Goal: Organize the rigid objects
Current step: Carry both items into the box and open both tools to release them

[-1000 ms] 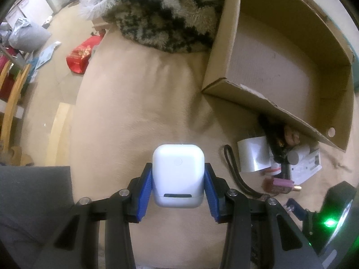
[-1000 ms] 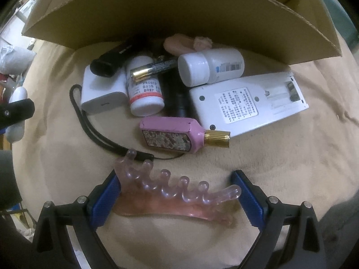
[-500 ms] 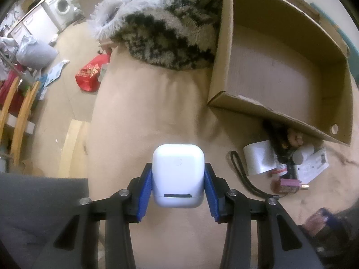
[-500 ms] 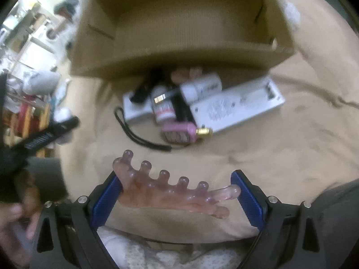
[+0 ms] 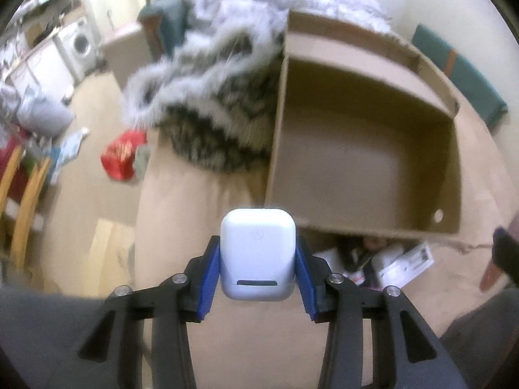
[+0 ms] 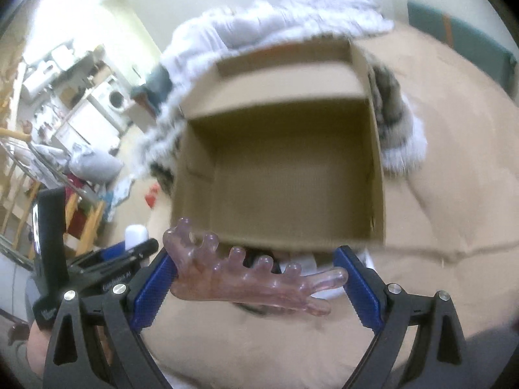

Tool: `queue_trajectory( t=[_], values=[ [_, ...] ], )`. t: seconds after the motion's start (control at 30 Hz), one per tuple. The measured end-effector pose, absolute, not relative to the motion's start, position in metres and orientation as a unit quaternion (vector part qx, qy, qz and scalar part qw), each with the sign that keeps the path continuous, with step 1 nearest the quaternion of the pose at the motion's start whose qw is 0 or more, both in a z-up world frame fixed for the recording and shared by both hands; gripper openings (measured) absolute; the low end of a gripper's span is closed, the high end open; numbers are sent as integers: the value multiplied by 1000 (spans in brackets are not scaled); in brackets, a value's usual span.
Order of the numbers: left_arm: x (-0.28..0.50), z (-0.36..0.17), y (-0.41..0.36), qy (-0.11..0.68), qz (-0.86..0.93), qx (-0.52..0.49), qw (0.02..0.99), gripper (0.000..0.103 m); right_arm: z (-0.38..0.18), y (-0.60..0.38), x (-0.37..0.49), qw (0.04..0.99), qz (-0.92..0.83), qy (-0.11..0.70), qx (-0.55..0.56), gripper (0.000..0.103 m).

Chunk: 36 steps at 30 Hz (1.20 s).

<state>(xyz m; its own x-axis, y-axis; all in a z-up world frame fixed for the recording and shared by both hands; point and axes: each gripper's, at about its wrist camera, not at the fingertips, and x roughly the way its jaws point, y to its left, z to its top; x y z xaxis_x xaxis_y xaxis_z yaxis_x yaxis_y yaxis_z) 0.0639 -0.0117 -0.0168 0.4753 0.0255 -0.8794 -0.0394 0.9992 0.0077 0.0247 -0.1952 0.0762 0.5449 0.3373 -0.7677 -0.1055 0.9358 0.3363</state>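
The left tool (image 5: 258,261) is clamping a white earbud case (image 5: 258,253) between its blue pads (image 5: 209,278), the jaws standing partly open at the width of the case. The case is sitting upright in the grip, its dark slot facing the camera, raised above the beige bedcover (image 5: 181,214).

The right tool (image 6: 256,282) is holding a translucent pink comb-like piece (image 6: 246,275) with rounded knobs along its far edge. The piece is lying across the gap, its left end pressing against the left pad (image 6: 152,287) and its right tip reaching the right pad (image 6: 358,285), so the jaws are standing wide and closed on it.

An open cardboard box (image 6: 378,162) is sitting on the bedcover just beyond both tools, its floor bare. In the left wrist view the box (image 5: 454,168) is lying to the right and farther off. Tucked against its near wall, a small heap of items (image 5: 386,262) is resting on the cover: a flat white device with a printed label and some small bottles, partly hidden and blurred.

A furry white and dark-patterned blanket (image 5: 220,74) is bunching against the far left side of the box. Farther left, a red bag (image 5: 121,155) is lying on the floor, and a washing machine (image 5: 81,45) is standing in the far room. In the right wrist view the left tool (image 6: 136,243) is showing at the left edge with the white case in it.
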Motion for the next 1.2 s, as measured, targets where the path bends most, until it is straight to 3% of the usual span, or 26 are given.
queue_trajectory(
  t=[0.4,0.77,1.2],
  values=[
    [140,-15,-52,498,-32,2,866,40,56,-208,106,894,143,401,140,102],
    [172,-67,-64,527,-33,3,849,40,-6,-217,146,863,128,461,164,102],
    [179,-78,-68,513,-31,34,857,40,-30,-206,155,853,98,495,134,102]
  ],
)
